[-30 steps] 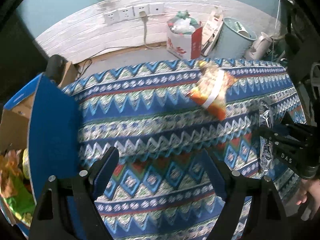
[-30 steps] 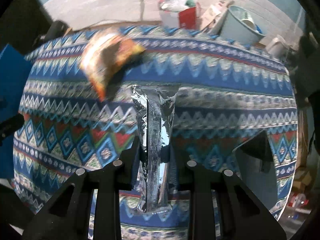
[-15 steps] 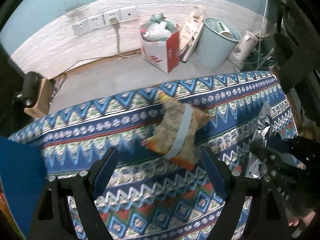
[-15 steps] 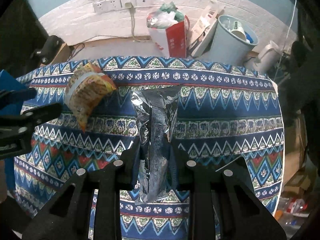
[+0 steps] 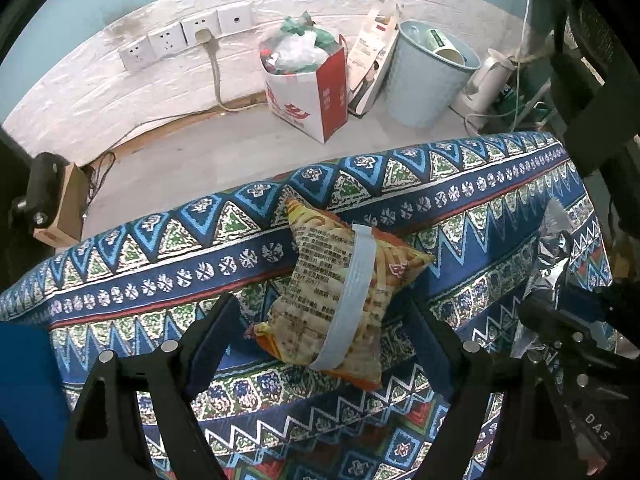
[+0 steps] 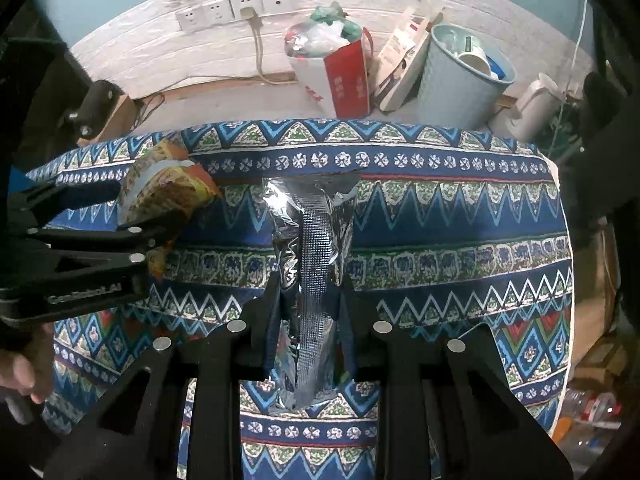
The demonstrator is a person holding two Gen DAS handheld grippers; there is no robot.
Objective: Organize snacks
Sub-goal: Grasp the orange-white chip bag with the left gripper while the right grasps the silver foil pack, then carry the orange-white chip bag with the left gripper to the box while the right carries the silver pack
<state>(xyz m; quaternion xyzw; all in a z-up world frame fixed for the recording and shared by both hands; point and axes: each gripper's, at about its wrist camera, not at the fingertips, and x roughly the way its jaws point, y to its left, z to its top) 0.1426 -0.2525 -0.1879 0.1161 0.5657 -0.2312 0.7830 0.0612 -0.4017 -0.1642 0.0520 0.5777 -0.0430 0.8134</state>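
Note:
An orange and yellow chip bag (image 5: 344,300) with a white seam strip lies on the patterned tablecloth (image 5: 160,256) near the far edge. My left gripper (image 5: 320,320) is open, its fingers on either side of the bag's near end. The bag (image 6: 160,188) and the left gripper (image 6: 120,208) also show at the left of the right wrist view. My right gripper (image 6: 306,300) is shut on a silver foil packet (image 6: 312,232) and holds it upright above the cloth. The packet (image 5: 552,248) shows at the right edge of the left wrist view.
Beyond the table's far edge, on the floor, stand a red and white paper bag (image 5: 308,80) full of rubbish, a pale blue bin (image 5: 428,76) and a white kettle (image 5: 486,80). A blue box flap (image 5: 24,380) is at the left.
My left gripper has swung away from the blue box and moved up to the chip bag, which now lies between its fingers. My right gripper still holds the silver packet.

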